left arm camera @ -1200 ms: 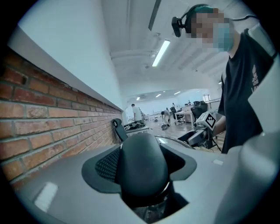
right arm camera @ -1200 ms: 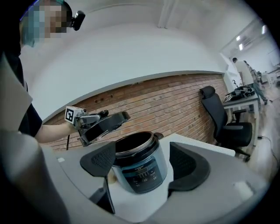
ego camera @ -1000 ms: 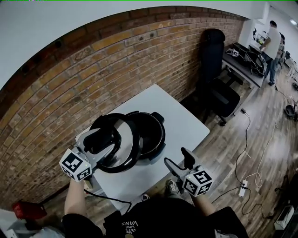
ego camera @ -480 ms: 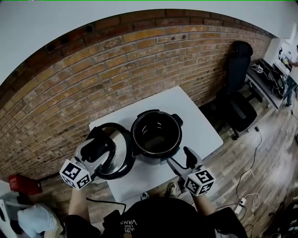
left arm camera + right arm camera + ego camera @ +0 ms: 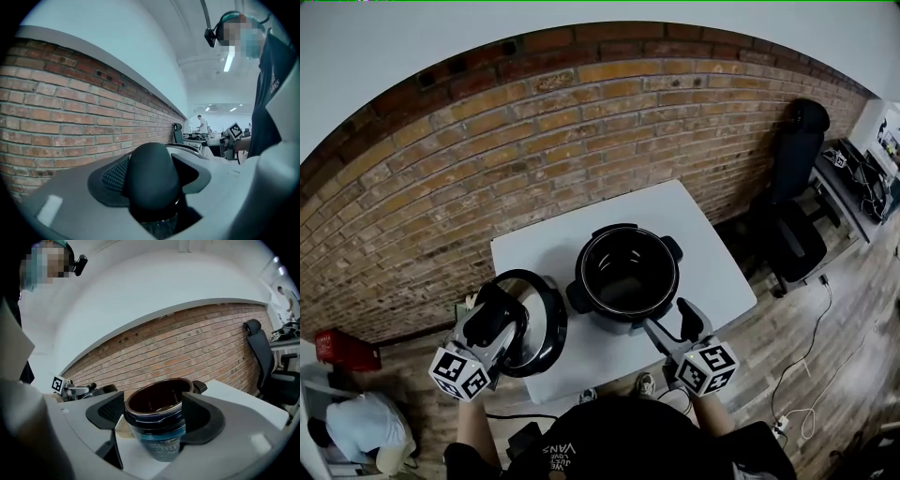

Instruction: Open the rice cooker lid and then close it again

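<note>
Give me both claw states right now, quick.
Left claw: closed on the lid knob.
Right claw: open, holding nothing; the rice cooker sits just ahead, not gripped.

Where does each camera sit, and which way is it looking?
Head view: on the person's head, looking steeply down at table, open rice cooker, brick wall; forearms, left tool, right tool show.
Left gripper view: on the left tool, looking along jaws closed on the lid handle; person's torso at right.
Right gripper view: on the right tool, looking between open jaws at the rice cooker; person's torso at left.
Shared: head and right gripper views both show the cooker.
</note>
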`<state>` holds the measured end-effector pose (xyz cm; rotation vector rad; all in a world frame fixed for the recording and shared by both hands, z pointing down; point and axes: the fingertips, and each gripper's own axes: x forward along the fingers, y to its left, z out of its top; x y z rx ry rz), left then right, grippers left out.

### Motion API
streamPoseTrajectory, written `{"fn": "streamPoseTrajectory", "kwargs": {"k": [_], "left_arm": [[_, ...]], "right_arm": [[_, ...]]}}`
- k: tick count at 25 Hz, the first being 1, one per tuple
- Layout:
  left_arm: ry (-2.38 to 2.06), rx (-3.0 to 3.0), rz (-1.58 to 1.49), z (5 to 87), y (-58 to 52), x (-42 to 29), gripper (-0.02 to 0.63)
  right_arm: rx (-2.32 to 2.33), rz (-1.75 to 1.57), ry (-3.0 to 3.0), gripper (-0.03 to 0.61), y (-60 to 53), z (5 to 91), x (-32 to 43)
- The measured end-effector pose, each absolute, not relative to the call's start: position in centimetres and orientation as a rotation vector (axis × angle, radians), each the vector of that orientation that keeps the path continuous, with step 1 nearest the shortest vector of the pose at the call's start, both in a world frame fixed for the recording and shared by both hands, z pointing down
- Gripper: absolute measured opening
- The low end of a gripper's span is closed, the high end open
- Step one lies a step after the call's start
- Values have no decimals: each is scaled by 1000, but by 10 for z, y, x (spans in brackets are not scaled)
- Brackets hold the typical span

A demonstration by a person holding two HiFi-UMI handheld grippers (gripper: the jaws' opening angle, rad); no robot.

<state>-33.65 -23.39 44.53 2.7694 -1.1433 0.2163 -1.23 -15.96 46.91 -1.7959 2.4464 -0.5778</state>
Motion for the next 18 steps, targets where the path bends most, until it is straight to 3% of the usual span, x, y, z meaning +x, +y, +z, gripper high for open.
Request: {"fn": "streamPoseTrajectory", "kwargs": {"k": [6,18], "left_arm": [[-1163,2749,205,443,-237,-340,279],[-932,2937,235,413,-270,-278,279]], "right_arm": [[-1784,-560,2452,377,-166,464,-15],[-1903,-567,2324,377,-143,468,9]]}}
